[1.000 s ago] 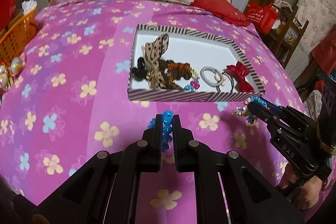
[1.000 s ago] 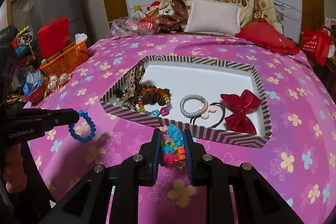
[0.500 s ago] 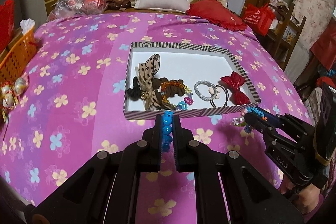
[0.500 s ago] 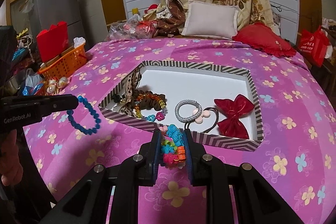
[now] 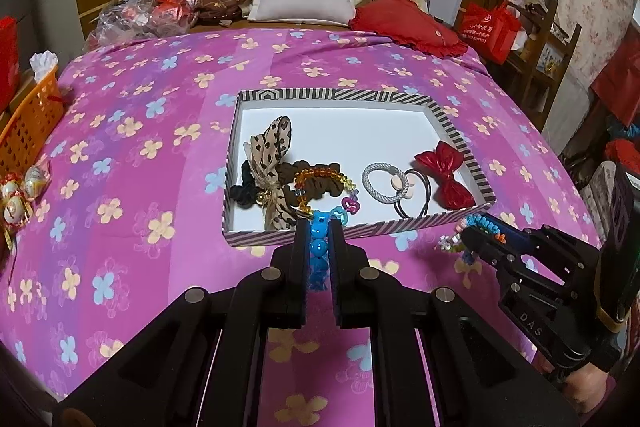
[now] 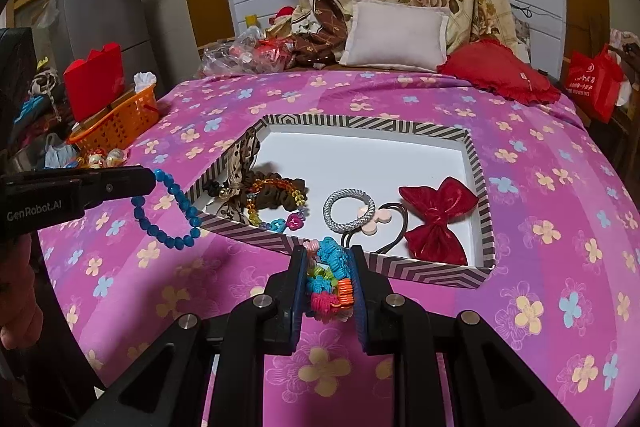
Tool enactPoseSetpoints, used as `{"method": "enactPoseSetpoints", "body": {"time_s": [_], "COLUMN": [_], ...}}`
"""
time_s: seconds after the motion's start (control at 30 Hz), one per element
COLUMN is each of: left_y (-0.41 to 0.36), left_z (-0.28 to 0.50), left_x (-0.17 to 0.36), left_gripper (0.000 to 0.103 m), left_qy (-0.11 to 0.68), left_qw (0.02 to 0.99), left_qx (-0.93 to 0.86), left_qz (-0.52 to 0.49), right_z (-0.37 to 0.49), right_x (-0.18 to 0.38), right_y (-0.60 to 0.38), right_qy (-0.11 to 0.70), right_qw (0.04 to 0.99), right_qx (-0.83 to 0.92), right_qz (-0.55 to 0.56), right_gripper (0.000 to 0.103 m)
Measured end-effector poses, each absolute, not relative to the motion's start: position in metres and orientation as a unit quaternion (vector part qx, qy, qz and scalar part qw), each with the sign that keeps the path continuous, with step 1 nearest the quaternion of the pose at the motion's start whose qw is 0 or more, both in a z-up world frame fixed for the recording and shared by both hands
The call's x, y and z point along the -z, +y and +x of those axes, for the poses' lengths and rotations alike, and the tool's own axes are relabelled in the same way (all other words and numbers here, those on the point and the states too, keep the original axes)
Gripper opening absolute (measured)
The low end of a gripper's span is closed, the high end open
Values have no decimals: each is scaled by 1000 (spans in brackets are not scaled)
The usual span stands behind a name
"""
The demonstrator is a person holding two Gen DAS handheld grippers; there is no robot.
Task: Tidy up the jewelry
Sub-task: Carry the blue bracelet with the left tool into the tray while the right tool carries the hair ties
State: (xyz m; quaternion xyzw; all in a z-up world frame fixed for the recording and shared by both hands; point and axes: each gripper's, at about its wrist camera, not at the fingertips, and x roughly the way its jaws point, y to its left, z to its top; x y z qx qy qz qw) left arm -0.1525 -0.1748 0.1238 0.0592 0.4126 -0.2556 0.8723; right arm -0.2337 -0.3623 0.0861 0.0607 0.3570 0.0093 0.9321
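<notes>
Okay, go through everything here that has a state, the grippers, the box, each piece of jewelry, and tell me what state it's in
left gripper: shut on the blue bead bracelet
blue bead bracelet: held, loop hanging free outside the box
right gripper: shut on the multicolored bracelet
multicolored bracelet: held, bunched between the fingers
striped box: open, no lid on it
red bow: lying in the box
grey hair tie: lying in the box

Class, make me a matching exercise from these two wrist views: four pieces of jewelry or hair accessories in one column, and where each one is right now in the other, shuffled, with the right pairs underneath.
Things
1. blue bead bracelet
2. multicoloured bracelet
3. red bow
4. leopard-print bow

Places
A. in the striped box, right end
B. clamped in the right gripper
C. in the striped box, left end
D. hanging from the left gripper, outside the box

Pairs: 1-D, 2-B, 3-A, 4-C
</notes>
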Motion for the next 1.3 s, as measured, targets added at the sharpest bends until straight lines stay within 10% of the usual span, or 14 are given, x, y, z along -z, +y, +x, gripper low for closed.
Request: {"method": "enactPoseSetpoints", "body": {"time_s": [1.3], "left_y": [-232], "left_z": [-85], "left_x": [-112], "left_gripper": [7], "left_qy": [432], "left_qw": [865], "left_qx": [244], "left_qz": [75], "right_z": [-176], "right_x": [-86], "right_y": [-386], "right_qy": [371], "right_qw": [927], "right_qx": [-9], "right_qz": [58], "right_gripper": [20]}}
